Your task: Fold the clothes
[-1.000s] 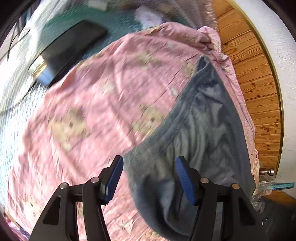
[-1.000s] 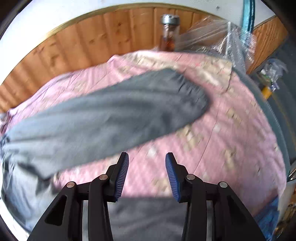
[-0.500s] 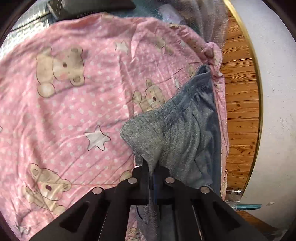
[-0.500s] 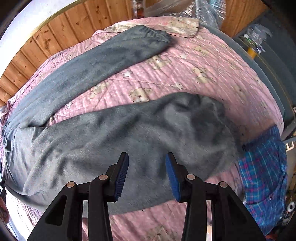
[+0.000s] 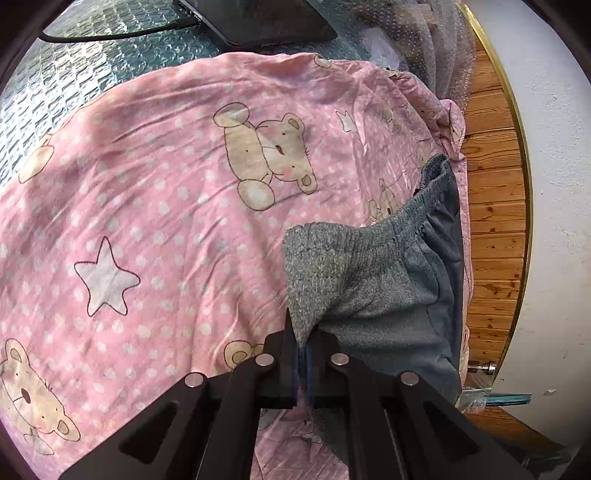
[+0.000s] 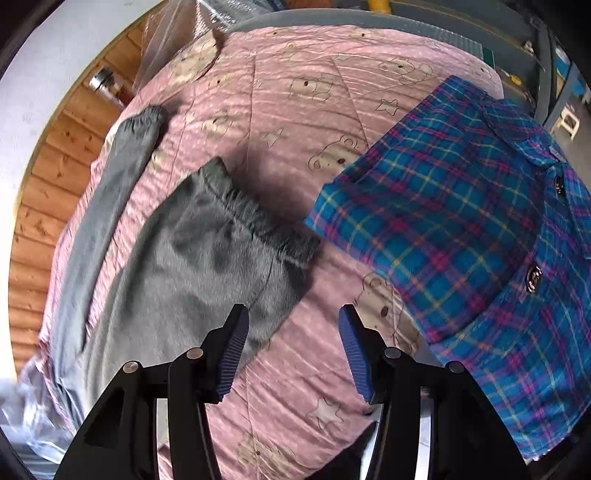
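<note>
Two trouser legs [image 6: 192, 258] stretch away from the waistband [image 5: 369, 236].

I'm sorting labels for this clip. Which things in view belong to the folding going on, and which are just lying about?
Part of the job:
- grey sweatpants, waistband corner pinched in the left gripper
- right gripper, open, just past the near leg's cuff
- plaid shirt, presumably next to fold
- pink bear-print sheet, the folding surface

Lying about:
- laptop
- glass jar
- bubble wrap
</note>
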Demonstrator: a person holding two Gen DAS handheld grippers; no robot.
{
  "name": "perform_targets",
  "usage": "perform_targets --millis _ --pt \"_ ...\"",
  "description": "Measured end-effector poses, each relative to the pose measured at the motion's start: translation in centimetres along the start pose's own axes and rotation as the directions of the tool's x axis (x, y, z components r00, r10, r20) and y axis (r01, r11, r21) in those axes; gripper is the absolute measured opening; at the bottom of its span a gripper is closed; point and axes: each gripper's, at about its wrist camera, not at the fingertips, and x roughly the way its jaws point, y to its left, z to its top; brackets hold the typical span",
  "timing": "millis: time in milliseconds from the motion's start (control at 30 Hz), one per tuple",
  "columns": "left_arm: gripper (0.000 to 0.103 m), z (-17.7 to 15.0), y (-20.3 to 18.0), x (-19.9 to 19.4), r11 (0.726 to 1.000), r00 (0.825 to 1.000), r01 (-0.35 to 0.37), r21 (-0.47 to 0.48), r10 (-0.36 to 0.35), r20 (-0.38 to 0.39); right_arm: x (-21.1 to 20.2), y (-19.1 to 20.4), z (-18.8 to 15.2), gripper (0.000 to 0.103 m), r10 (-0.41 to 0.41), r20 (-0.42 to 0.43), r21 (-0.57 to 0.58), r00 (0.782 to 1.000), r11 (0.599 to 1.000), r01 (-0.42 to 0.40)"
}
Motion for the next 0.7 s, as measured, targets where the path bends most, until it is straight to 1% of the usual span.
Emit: perform_targets --millis 33,100,167,200,233,267,300,333,400,467,533,600,667,700 --pt "0.003 -0.1 -0.1 0.0 1.000 1.000 0.001 -0.001 -0.001 0.002 0.6 -0.4 0.4 0.053 0.023 -0.014 0.018 1.000 1.000 -0.023" --pt "0.003 -0.2 -0.4 0.1 1.000 1.000 -0.006 0.001 0.006 0.007 2.1 -0.6 1.0 0.053 0.045 -0.034 0.017 0.998 0.999 -0.045" --pt "0.003 -0.3 -0.8 0.2 1.000 1.000 -0.028 0.007 0.028 0.015 3.9 -0.2 1.3 0.053 0.033 -0.068 -0.008 0.997 0.999 -0.034" --pt "0.003 -0.3 -1.0 0.1 0.999 0.999 -0.040 0.009 0.040 0.021 4.1 0.5 1.5 0.056 0.014 -0.051 -0.041 0.999 0.999 -0.016" --pt "0.003 -0.4 -1.2 0.1 0.999 0.998 -0.052 0.011 0.052 0.028 4.1 1.2 1.7 0.045 -0.007 -0.028 -0.076 1.000 0.997 0.005" --pt "0.003 -0.4 -1.6 0.0 0.998 0.997 -0.063 0.013 0.062 0.036 4.2 2.2 2.0 0.032 -0.020 -0.017 -0.111 1.000 0.994 0.018" --pt "0.003 -0.4 -2.2 -0.1 0.997 0.997 -0.070 0.020 0.069 0.043 4.2 3.4 2.4 0.009 -0.020 -0.017 -0.145 1.000 0.989 0.017" --pt "0.003 -0.4 -2.8 -0.2 0.997 0.996 -0.077 0.028 0.075 0.050 3.8 5.1 3.1 0.007 -0.023 -0.004 -0.189 1.000 0.982 0.022" --pt "0.003 -0.3 -4.1 -0.7 0.996 0.995 -0.080 0.037 0.078 0.062 2.5 8.8 5.1 0.005 0.029 0.025 -0.250 0.999 0.968 -0.022" --pt "0.003 0.2 -5.6 -1.3 0.997 0.995 -0.067 0.040 0.064 0.075 0.2 12.9 7.6 0.005 0.094 0.066 -0.306 0.993 0.950 -0.070" --pt "0.003 0.7 -7.2 -2.1 0.998 0.995 -0.042 0.042 0.038 0.093 -3.0 16.7 10.2 0.004 0.186 0.113 -0.346 0.976 0.928 -0.137" --pt "0.003 0.9 -8.8 -3.3 0.999 0.994 -0.010 0.051 0.004 0.112 -6.9 19.6 12.0 0.004 0.271 0.168 -0.397 0.948 0.899 -0.187" --pt "0.003 0.7 -10.3 -4.8 0.997 0.992 0.022 0.079 -0.032 0.125 -10.4 20.6 13.0 0.004 0.344 0.203 -0.425 0.917 0.875 -0.234" --pt "0.003 0.3 -10.8 -5.4 0.995 0.991 0.031 0.096 -0.043 0.125 -11.7 20.4 13.2 0.004 0.362 0.214 -0.430 0.907 0.869 -0.246"
